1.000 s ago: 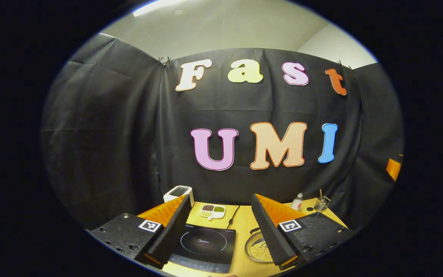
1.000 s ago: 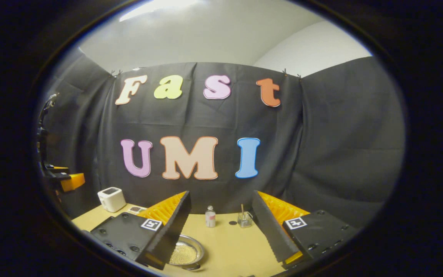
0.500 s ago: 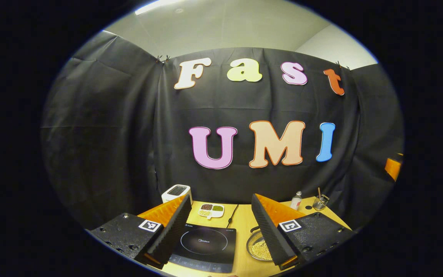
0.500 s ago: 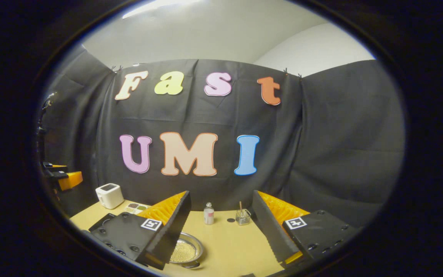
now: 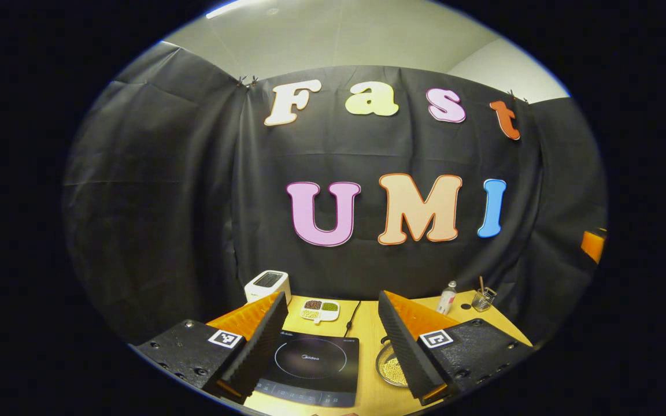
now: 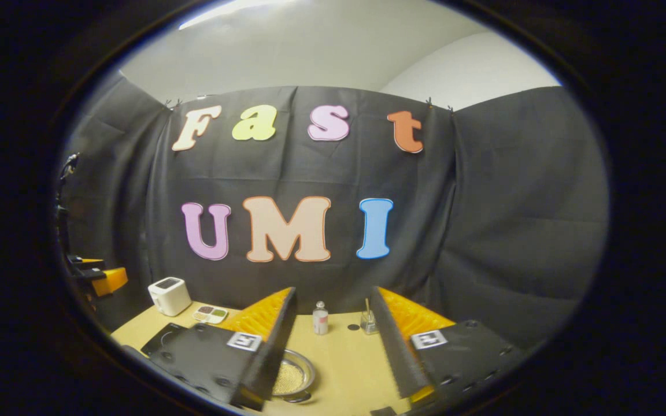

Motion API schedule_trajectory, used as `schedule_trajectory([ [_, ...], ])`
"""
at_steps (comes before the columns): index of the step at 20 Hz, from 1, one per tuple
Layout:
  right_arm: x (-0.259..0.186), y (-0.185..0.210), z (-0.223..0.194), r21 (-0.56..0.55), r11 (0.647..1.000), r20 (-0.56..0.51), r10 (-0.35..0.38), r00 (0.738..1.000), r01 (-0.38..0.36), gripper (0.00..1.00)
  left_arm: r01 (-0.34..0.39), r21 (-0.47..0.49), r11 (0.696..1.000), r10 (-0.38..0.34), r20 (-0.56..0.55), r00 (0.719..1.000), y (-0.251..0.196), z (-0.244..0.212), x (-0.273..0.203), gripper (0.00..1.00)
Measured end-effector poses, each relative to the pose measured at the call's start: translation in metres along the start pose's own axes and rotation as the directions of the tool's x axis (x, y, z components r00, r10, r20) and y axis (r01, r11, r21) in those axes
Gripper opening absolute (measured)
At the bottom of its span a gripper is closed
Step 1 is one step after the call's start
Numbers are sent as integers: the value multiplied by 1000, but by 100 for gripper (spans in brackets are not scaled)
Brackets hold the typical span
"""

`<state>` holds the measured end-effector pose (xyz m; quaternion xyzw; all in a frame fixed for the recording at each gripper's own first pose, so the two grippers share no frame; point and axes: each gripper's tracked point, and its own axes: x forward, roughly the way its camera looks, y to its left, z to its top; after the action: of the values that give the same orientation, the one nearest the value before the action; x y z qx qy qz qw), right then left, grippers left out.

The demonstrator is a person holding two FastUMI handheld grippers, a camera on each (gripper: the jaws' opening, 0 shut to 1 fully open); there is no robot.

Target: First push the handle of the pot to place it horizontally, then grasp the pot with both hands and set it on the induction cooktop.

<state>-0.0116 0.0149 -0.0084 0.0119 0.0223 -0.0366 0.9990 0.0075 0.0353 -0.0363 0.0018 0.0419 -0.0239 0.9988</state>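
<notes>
A: Black cloth is hanging behind a wooden counter [image 5: 367, 338], with a pale ceiling showing above it. What is sitting on the counter?

B: The induction cooktop [image 5: 310, 367] is lying flat toward the near edge. The pot [image 5: 391, 368], a shallow metal one filled with small pale beads, is resting on the counter just beside the cooktop, apart from it. In the right gripper view the pot [image 6: 294, 378] is showing partly behind that gripper's own finger.

A: And along the far edge?

B: A white toaster [image 5: 267, 284] is standing near the far corner, a divided dish [image 5: 320, 309] of beans is lying beside it, and a cord [image 5: 351, 319] is running from the cooktop toward the cloth. A small bottle [image 5: 446, 297] and a glass [image 5: 483, 299] holding a stick are standing toward the other far corner.

A: State of the grippers?

B: The left gripper [image 5: 331, 352] is hovering above the counter, fingers spread wide and holding nothing. The right gripper [image 6: 333, 355] is doing likewise, fingers wide apart and clear of the pot. Whether the pot's handle is lying horizontal I cannot tell.
</notes>
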Motion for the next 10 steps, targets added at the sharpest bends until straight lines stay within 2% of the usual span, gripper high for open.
schedule_trajectory([
  [2,-2,-3,9,10,1000,33,-21,999,21,36,7,-8,1000,-7,-12,1000,1,-5,-1,96],
  [4,-6,-3,15,19,999,55,-33,998,32,1,3,-5,1000,-3,-14,1000,6,-7,-3,92],
  [9,-12,-3,7,30,999,40,-38,998,36,0,-1,-2,1000,1,-18,1000,15,-13,-7,92],
  [10,-13,-2,1,32,999,29,-37,999,36,3,-1,-5,1000,1,-18,1000,16,-14,-9,92],
])
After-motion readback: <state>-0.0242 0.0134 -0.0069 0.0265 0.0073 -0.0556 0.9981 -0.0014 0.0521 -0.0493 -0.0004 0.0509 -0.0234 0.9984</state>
